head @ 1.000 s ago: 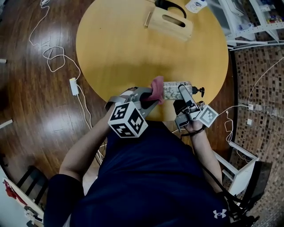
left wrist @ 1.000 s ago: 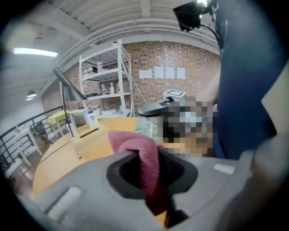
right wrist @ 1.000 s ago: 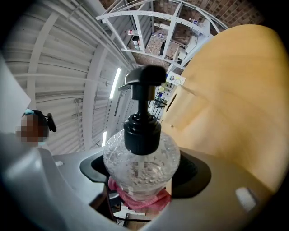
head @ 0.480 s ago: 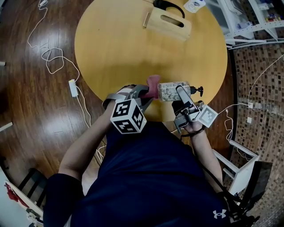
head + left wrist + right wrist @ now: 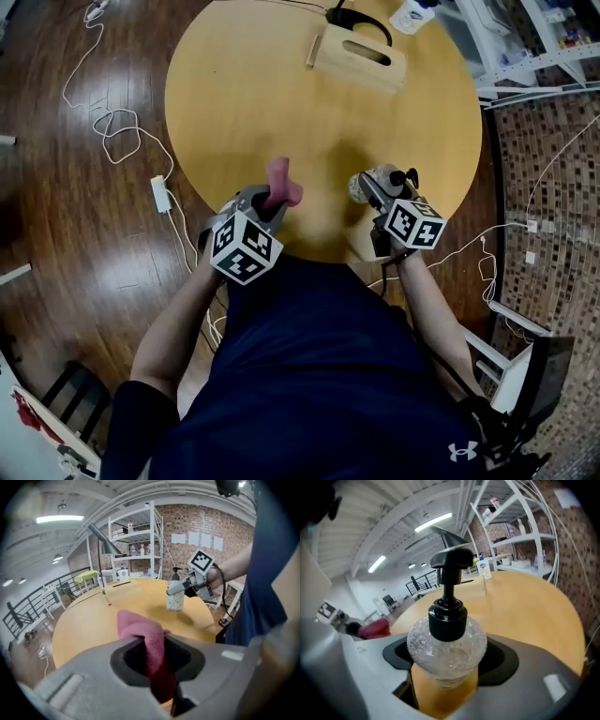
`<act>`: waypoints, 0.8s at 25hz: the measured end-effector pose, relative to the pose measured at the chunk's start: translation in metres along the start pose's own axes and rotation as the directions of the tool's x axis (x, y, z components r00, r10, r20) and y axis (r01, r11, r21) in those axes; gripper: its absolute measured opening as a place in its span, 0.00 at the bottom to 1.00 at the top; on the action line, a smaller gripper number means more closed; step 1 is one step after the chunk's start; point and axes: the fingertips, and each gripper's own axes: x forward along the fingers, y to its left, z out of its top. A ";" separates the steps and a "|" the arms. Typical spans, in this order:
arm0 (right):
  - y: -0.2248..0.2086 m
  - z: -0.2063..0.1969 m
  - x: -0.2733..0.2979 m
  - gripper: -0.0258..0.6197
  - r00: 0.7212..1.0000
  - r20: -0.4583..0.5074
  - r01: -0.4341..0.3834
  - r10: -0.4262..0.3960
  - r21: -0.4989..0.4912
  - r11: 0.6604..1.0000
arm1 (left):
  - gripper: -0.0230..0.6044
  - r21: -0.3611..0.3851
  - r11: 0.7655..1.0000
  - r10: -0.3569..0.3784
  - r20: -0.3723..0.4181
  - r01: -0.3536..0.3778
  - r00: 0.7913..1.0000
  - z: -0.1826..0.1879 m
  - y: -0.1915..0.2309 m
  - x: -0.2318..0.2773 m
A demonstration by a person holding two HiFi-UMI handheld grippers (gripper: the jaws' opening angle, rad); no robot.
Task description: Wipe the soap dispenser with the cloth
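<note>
The soap dispenser (image 5: 378, 174), a clear crackled bottle with a black pump (image 5: 451, 562), stands upright near the front edge of the round yellow table (image 5: 281, 84). My right gripper (image 5: 373, 190) is shut on it, one jaw on each side of its body (image 5: 446, 648). The pink cloth (image 5: 279, 183) sticks up out of my left gripper (image 5: 272, 202), which is shut on it. In the left gripper view the cloth (image 5: 145, 634) hangs between the jaws, and the dispenser (image 5: 175, 599) stands apart from it, farther right on the table.
A wooden box with a handle slot (image 5: 361, 56) lies at the table's far side, and a white bottle (image 5: 412, 11) stands beside it. Cables (image 5: 117, 131) and a power strip (image 5: 161, 192) lie on the wood floor at left. White shelving (image 5: 534, 37) stands at right.
The dispenser has turned from lying level to upright and come down to the table. The left gripper has carried the cloth leftward, off the bottle.
</note>
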 end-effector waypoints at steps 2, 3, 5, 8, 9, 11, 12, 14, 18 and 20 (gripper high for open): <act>-0.018 -0.005 0.008 0.61 0.992 -0.004 0.127 -0.129 -0.121 0.985 | 0.15 -0.048 0.999 0.010 0.008 -0.009 1.000 -0.007 0.003 -0.005; -0.025 -0.008 0.011 0.61 0.984 0.004 0.178 -0.180 -0.172 0.969 | 0.15 -0.075 0.997 0.012 0.015 -0.011 1.000 -0.010 0.003 -0.006; -0.034 -0.017 0.012 0.62 0.970 0.024 0.242 -0.243 -0.239 0.941 | 0.15 -0.138 0.990 0.022 0.035 -0.017 0.999 -0.014 0.007 -0.004; -0.036 -0.025 0.011 0.62 0.965 0.063 0.262 -0.255 -0.267 0.927 | 0.15 -0.257 0.966 0.042 0.051 -0.028 0.998 -0.020 0.023 0.007; -0.037 -0.026 0.012 0.62 0.966 0.057 0.257 -0.251 -0.269 0.928 | 0.15 -0.299 0.954 0.041 0.050 -0.024 0.998 -0.021 0.029 0.013; -0.043 -0.030 0.015 0.62 0.971 0.011 0.232 -0.238 -0.259 0.938 | 0.15 -0.371 0.928 0.017 0.043 0.001 0.999 -0.016 0.037 0.026; -0.047 -0.034 0.015 0.63 0.972 -0.012 0.224 -0.233 -0.240 0.945 | 0.15 -0.404 0.915 -0.003 0.045 0.021 0.999 -0.010 0.038 0.032; -0.052 -0.042 0.006 0.65 0.970 -0.029 0.231 -0.240 -0.178 0.956 | 0.15 -0.470 0.879 -0.042 0.088 0.079 0.995 0.004 0.040 0.037; -0.038 -0.077 -0.027 0.65 0.965 -0.040 0.259 -0.260 -0.012 0.966 | 0.15 -0.589 0.743 -0.126 0.344 0.318 0.930 0.045 0.041 0.024; -0.030 -0.096 -0.046 0.63 0.964 -0.048 0.264 -0.261 0.073 0.962 | 0.15 -0.610 0.706 -0.153 0.364 0.359 0.919 0.050 0.038 0.034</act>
